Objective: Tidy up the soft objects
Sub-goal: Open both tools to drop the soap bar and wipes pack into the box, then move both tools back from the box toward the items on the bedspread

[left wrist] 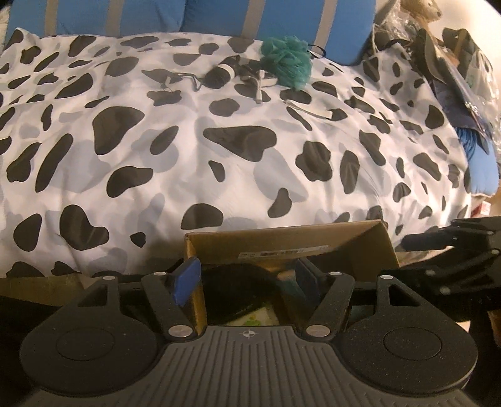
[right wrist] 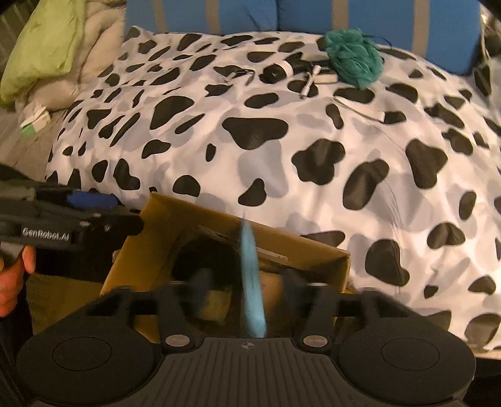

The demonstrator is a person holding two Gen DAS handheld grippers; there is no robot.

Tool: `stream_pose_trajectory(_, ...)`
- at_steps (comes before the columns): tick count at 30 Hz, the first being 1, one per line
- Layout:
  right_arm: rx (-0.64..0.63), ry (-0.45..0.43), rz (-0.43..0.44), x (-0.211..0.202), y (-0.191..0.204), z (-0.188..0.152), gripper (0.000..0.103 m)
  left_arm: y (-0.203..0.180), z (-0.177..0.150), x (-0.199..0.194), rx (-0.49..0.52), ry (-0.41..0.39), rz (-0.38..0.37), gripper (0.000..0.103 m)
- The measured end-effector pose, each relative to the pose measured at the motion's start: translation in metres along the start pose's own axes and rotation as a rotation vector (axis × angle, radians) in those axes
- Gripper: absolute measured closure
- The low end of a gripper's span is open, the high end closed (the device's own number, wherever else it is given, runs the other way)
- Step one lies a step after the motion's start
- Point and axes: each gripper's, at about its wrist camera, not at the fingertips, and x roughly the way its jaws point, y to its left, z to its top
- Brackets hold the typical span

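Observation:
A brown cardboard box [left wrist: 281, 242] stands at the near edge of the cow-print duvet [left wrist: 219, 156]. My left gripper [left wrist: 247, 278] hangs open over it, above a black soft thing [left wrist: 238, 291] and a pale printed cloth [left wrist: 253, 317] inside. My right gripper [right wrist: 245, 281] is open over the same box [right wrist: 150, 244]. A light blue soft strip [right wrist: 250, 275] stands blurred between its fingers, touching neither pad. Far back on the duvet lie a teal mesh puff [right wrist: 353, 59], a black roll with a white band [right wrist: 275, 73] and small white straps [right wrist: 310, 83].
Blue pillows with grey stripes [left wrist: 281, 18] line the head of the bed. A green pillow [right wrist: 43, 47] and a pale quilt lie at the left in the right wrist view. Bags and dark clutter [left wrist: 454, 72] pile up at the right. A hand [right wrist: 12, 281] holds the left gripper's handle.

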Motion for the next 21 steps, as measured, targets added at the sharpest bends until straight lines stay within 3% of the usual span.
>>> stream_pose_trajectory(9, 0.071, 0.014, -0.024, 0.003, -0.015, 0.002, 0.009, -0.001, 0.009, 0.005, -0.007, 0.003, 0.019, 0.037)
stream_pose_trajectory(21, 0.121, 0.014, -0.06, 0.005, -0.026, 0.004, 0.003, -0.009, 0.014, 0.011, 0.029, 0.011, 0.031, 0.037)
